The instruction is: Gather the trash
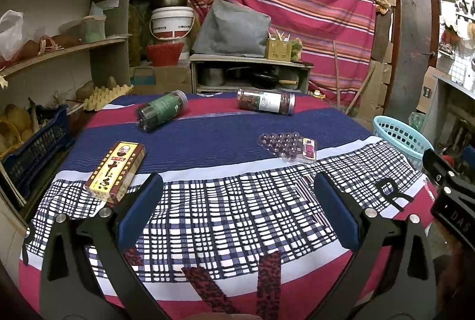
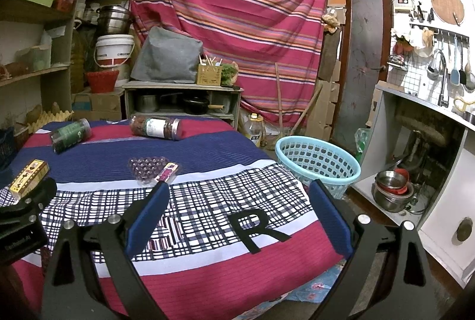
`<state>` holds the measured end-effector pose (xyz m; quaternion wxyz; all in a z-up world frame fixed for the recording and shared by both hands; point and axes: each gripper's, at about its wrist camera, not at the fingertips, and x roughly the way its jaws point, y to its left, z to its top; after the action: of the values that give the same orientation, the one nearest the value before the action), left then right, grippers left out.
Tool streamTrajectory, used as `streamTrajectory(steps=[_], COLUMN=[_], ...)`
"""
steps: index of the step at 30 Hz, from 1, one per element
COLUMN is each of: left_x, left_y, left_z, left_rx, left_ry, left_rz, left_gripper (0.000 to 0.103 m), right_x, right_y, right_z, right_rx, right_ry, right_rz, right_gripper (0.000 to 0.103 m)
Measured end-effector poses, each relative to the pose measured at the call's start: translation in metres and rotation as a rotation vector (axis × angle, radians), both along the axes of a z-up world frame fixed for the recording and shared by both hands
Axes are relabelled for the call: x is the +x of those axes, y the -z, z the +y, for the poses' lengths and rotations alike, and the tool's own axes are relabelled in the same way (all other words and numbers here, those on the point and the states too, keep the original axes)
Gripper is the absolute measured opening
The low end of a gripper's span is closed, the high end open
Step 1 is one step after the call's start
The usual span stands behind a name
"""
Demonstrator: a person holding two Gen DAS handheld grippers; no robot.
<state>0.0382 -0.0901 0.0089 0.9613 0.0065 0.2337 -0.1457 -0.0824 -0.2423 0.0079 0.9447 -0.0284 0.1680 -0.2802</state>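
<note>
Both claws wide open, holding nothing, hovering over the near edge of the table. Left claw (image 1: 237, 195) above the plaid band; right claw (image 2: 237, 201) further right, beside the printed "R".

Four bits of trash on the cloth (image 1: 225, 142). Box (image 1: 115, 171) just ahead-left of the left claw, long axis running away and slightly right, almost touching the left finger's line. Tray (image 1: 286, 146) ahead-right of the left claw, ahead-left of the right one, roughly between the two. Green jar (image 1: 161, 109) and red jar (image 1: 265, 101) on their sides at the far edge, well apart, red jar's axis crosswise.

Basket (image 2: 319, 161) off the right side of the table, sitting lower, nearest the right claw.

Judgement: box for the left, tray for the right, then a carry rightward to the basket.

Soft, patterned cloth, likely to bunch under a scraping finger. Cluttered room: shelves left, striped curtain behind, sink counter right.
</note>
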Motion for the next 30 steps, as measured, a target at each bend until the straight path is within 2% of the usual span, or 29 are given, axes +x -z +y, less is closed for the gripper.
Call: streamTrajectory(steps=[30], left_x=[0.0025], left_y=[0.0011], left_z=[0.0006], left_rx=[-0.004], left_ry=[0.007], left_rz=[0.003], left_gripper=[0.098], right_x=[0.0021], right_y=[0.0019], right_z=[-0.0037], right_rx=[-0.002], right_ry=[0.005], right_rz=[0.004], right_gripper=[0.093])
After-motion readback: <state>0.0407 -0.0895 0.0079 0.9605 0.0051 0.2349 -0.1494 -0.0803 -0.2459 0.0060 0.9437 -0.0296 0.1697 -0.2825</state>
